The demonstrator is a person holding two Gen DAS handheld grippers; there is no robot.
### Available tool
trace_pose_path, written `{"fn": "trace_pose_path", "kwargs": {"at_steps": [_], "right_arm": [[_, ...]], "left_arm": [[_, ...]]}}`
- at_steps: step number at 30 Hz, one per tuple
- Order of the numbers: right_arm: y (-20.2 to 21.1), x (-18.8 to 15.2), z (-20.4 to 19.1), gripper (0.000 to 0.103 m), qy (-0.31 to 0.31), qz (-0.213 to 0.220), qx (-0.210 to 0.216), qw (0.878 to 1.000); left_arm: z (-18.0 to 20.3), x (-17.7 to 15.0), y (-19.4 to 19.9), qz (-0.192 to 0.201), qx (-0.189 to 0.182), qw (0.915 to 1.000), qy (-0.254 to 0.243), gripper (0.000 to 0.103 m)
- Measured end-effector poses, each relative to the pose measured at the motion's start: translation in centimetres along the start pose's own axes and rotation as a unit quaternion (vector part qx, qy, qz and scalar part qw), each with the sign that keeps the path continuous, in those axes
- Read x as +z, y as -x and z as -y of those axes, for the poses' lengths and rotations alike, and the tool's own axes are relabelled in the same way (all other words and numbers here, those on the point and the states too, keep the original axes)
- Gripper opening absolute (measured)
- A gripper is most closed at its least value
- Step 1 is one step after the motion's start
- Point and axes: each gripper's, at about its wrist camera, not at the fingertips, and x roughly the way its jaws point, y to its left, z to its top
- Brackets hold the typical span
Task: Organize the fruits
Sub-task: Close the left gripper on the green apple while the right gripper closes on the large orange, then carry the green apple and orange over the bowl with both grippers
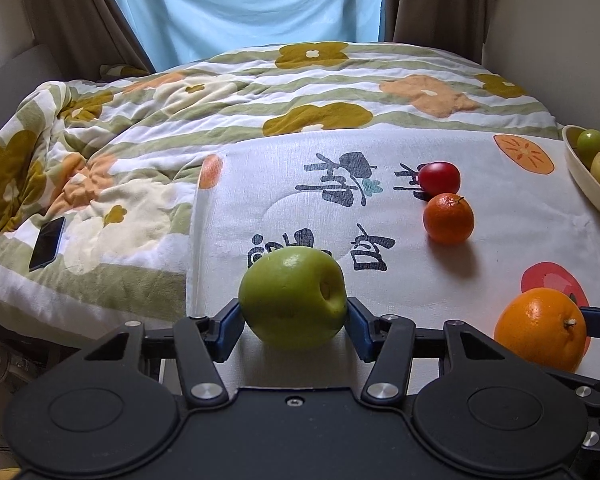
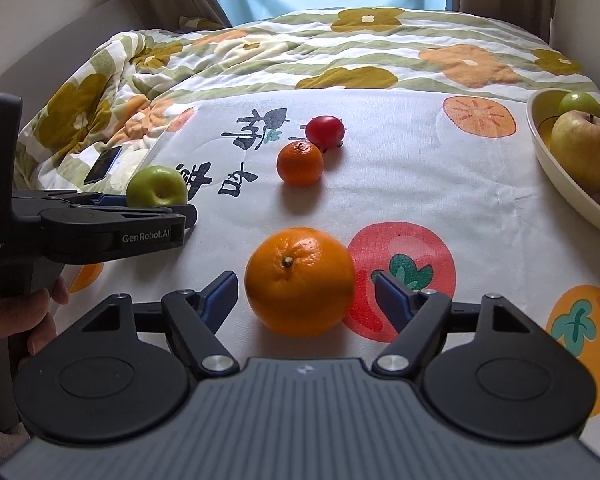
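A matte green apple, dimple turned sideways, sits pinched between the left gripper jaws; the right gripper jaws stand spread around a glossy, pitted orange

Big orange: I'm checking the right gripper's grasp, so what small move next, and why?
Probably close the right gripper on the big orange. It sits between the blue pads, but gaps show on both sides, so nothing grips it yet.
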Motion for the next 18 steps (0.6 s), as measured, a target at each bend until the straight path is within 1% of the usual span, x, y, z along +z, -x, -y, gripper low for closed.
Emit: {"fn": "trace_pose_path", "kwargs": {"at_steps": [8, 12, 14, 18], "right_arm": [[-0.6, 0.0, -0.3, 0.082, 0.009, 0.001, 0.004, 1.0], [-0.9, 0.0, -0.4, 0.082, 0.017, 0.002, 0.003, 1.0], [-1.0, 0.1, -0.5, 0.079, 0.021, 0.002, 0.001, 1.0], [-1.2, 0.2, -0.4, 0.077, 0.03, 0.003, 0.001, 1.0]], "left_arm": [[0.1, -1.5, 1.3, -0.004, -0.003, 1.0, 0.001, 0.058], [0.0, -2.2, 2.0, -0.007, -0.002, 0.9999, 0.007, 0.058], [-0.1, -2.5, 2.3, -0.009, -0.001, 0.9999, 0.011, 0.058], [0.1, -3.0, 3.1, -0.007, -0.002, 0.9999, 0.015, 0.058]]}}
